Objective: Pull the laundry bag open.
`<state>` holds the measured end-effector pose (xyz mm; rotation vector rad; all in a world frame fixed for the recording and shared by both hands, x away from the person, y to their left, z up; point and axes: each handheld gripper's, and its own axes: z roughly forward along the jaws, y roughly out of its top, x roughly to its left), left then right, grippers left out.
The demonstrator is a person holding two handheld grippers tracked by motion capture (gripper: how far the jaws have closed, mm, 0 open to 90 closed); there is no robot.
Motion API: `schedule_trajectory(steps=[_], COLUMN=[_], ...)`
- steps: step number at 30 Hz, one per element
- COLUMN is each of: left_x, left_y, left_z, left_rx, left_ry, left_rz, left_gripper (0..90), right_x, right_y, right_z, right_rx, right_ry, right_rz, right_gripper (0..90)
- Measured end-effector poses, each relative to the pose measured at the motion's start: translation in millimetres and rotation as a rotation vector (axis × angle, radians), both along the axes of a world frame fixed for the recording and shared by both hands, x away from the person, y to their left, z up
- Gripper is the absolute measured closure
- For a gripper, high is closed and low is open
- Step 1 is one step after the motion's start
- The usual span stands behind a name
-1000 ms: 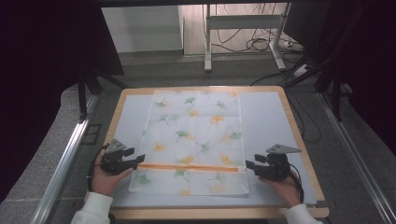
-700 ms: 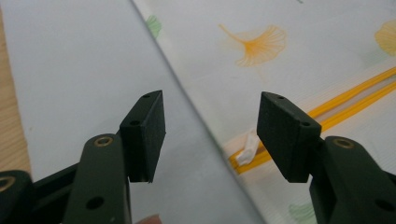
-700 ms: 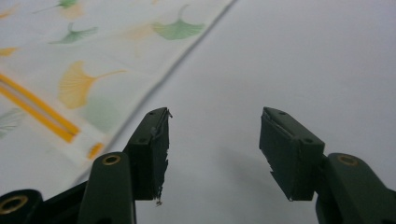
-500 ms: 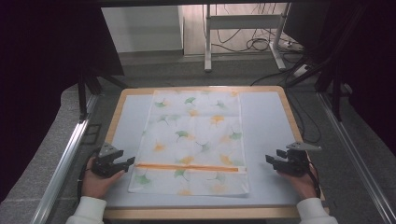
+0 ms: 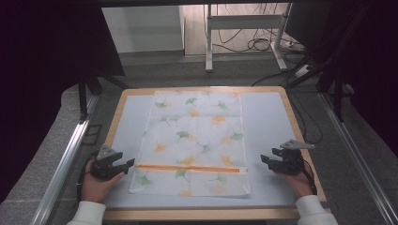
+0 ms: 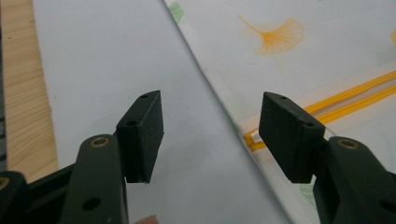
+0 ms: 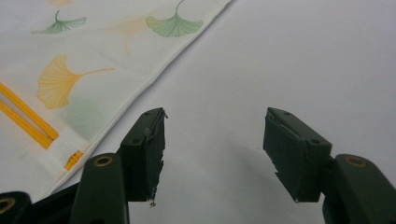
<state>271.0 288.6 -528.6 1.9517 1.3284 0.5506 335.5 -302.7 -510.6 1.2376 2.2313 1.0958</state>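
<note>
A white cloth bag (image 5: 195,140) printed with green and orange ginkgo leaves lies flat on the pale mat, an orange zipper (image 5: 192,168) running across its near part. My left gripper (image 5: 127,164) hovers just left of the zipper's end, open and empty. In the left gripper view the left gripper (image 6: 212,135) straddles the cloth's edge (image 6: 289,56) near the zipper (image 6: 345,100) without touching. My right gripper (image 5: 265,160) sits to the right of the bag; its jaws have just been opening with nothing between them. In the right gripper view the right gripper (image 7: 215,144) is over bare mat, the cloth (image 7: 84,70) to its left.
The mat (image 5: 267,117) lies on a table with a wooden rim (image 5: 202,214). Metal rails (image 5: 65,159) run along both sides of the table. Beyond the far edge are a frame's legs and cables on the floor (image 5: 263,44).
The right gripper has drawn away to the right, off the bag's edge, and its jaws stand wider. The left gripper has backed slightly left. The bag has not moved.
</note>
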Motion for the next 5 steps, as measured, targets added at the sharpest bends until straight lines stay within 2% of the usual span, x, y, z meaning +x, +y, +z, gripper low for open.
schedule_trajectory(steps=[5], left_x=[1.9], left_y=[-1.6], left_z=[0.2], left_rx=[-0.004], left_ry=[0.001], left_rz=[-0.006], left_gripper=[38.7], right_x=[-1.8], right_y=[-0.5], right_z=[1.0], right_rx=[0.009], right_ry=[-0.010], right_rz=[-0.006], right_gripper=[37.3])
